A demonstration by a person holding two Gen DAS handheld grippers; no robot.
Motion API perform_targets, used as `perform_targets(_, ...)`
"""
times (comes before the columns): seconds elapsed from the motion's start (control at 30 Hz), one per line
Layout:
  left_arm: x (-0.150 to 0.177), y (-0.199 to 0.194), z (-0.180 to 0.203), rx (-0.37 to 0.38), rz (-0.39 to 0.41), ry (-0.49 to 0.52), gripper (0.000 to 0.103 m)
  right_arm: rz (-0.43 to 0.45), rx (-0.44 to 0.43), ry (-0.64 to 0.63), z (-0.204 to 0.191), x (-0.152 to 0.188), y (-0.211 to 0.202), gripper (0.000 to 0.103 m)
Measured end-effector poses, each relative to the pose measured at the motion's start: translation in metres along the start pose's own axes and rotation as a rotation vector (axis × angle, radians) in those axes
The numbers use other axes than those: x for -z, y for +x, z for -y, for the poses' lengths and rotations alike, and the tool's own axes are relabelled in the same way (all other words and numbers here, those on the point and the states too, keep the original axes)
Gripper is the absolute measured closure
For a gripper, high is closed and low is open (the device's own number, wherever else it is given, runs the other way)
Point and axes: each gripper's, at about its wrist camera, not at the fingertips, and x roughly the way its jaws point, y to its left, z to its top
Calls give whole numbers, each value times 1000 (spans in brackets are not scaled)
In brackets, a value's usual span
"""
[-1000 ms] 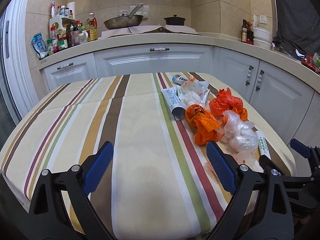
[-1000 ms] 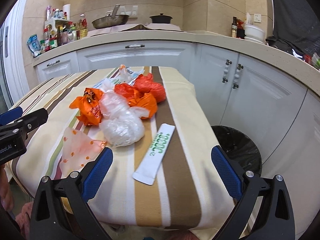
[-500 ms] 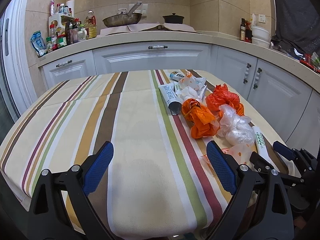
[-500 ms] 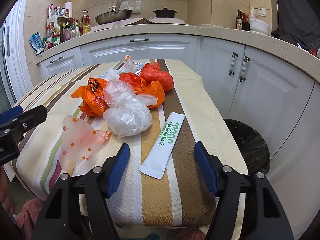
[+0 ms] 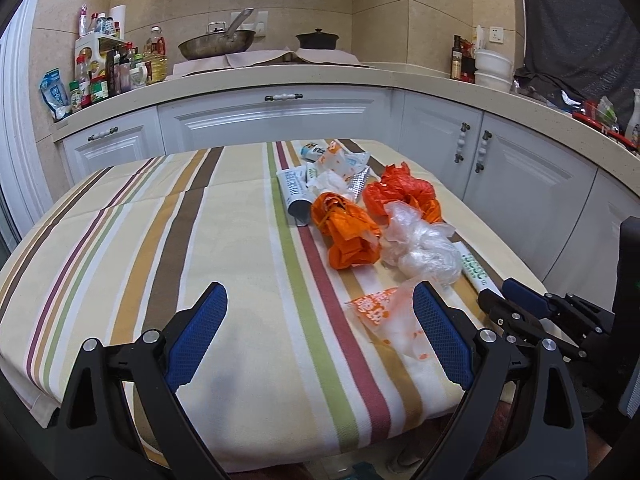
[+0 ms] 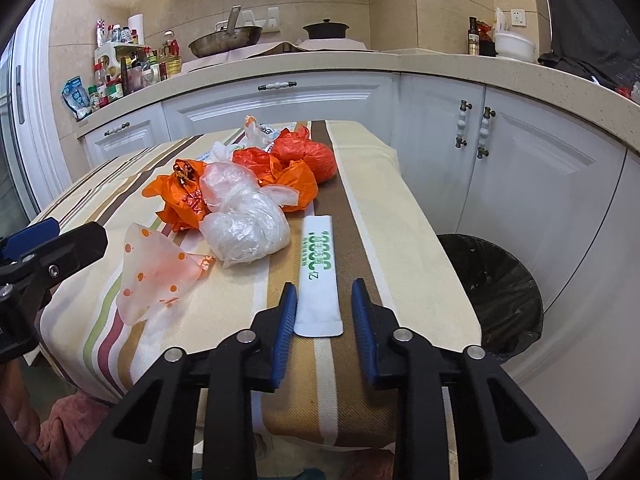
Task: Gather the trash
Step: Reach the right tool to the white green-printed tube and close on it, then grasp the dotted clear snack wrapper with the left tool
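Item one: the white tube (image 6: 319, 276) with green lettering, lying flat on a brown stripe of the striped tablecloth (image 6: 400, 216), near the table's front right corner. My right gripper (image 6: 324, 312) straddles its crimped end, blue pads (image 6: 285, 320) a narrow gap off either side, partly closed but not yet touching it as far as I can tell.

Item two: a clear crumpled plastic bag (image 6: 244, 216), just left of the tube.

Item three: a translucent wrapper with orange dots (image 6: 156, 268), flattened near the table's front edge, left of the clear bag.

Item four: an orange bag (image 6: 182, 196), bunched, touching the clear bag's far left side.

Item five: a red-orange bag cluster (image 6: 298, 160) behind the clear bag, toward the far edge of the table.

Item six: a blue-and-white tube (image 5: 294, 194) beyond the orange bag, with a heap of white and foil wrappers (image 5: 340, 170) beside it (the print is too small to read).

My left gripper (image 5: 316, 338) hangs over the bare near part of the cloth, fingers spread wide and holding nothing; its right pad (image 5: 438, 340) overlaps the dotted wrapper in the left wrist view.

On the floor: a black-lined bin (image 6: 492, 284), right of the table, in front of the white cabinets (image 6: 532, 184).

On the counter (image 5: 280, 74): a wok (image 5: 218, 44), a dark pot (image 5: 318, 39), and bottles (image 5: 112, 76) in the left corner.
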Motion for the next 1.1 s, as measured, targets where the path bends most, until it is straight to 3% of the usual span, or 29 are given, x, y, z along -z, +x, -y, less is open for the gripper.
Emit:
perform_targets(0.33,6,12,27,7,-11,53,13,9,-19,17,10,3,-4,79)
perform_targets(0.6,12,26,27,2,-52,58,50,12,-34,32,15,4,-5,80)
perform_targets(0.73,14,29,25,30,-69,63,76,12,-34,31,15,5,-5,80)
perform_targets(0.93,14,24,22,42,-42,61,86,16,-33,30,16,3,-6,80)
perform_targets(1.1,11,18,21,36,-18,69,88,26,-27,28,16,2,-9,80)
